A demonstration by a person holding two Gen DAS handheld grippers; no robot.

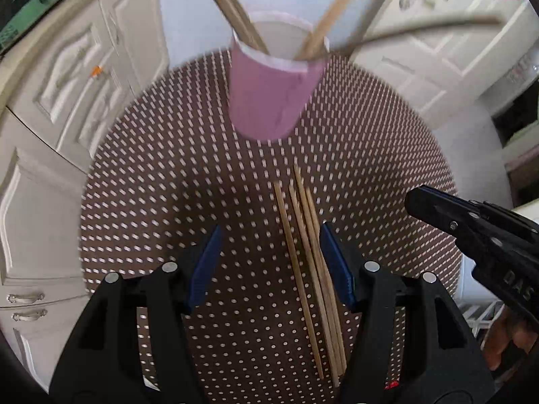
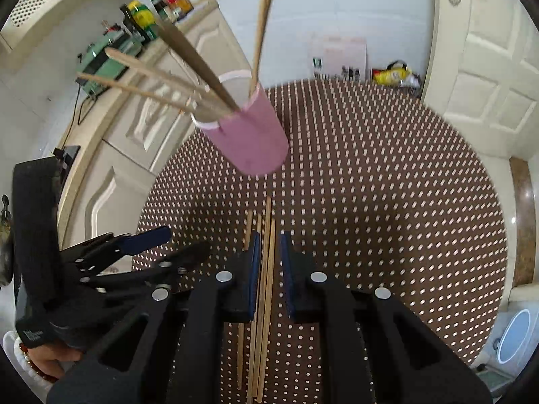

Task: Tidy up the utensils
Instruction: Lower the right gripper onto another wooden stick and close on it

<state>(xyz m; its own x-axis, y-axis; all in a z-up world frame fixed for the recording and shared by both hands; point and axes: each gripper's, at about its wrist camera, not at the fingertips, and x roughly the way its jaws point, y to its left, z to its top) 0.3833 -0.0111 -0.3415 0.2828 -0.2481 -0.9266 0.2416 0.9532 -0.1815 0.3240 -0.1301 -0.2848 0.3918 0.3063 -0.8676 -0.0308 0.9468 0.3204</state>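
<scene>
A pink cup [image 1: 269, 101] [image 2: 256, 138] stands upright on the round table [image 1: 151, 185] [image 2: 387, 185] with several long chopsticks [image 1: 229, 0] [image 2: 188, 54] leaning out of it. Several loose chopsticks [image 1: 303, 252] [image 2: 267, 215] lie side by side on the dotted brown cloth in front of the cup. My left gripper [image 1: 271, 232] [image 2: 185, 240] hangs open above them, the bundle close to its right finger. My right gripper [image 1: 412, 198] [image 2: 270, 235] hovers over the same bundle with its jaws nearly together and nothing gripped; the chopsticks show through the slit.
White cabinets [image 1: 67, 67] curve around the table's left side and a white door [image 1: 421, 50] stands behind on the right. A counter holds bottles [image 2: 158, 3] and a green appliance [image 2: 104, 57]. A yellow bag [image 2: 394, 74] lies on the floor beyond the table.
</scene>
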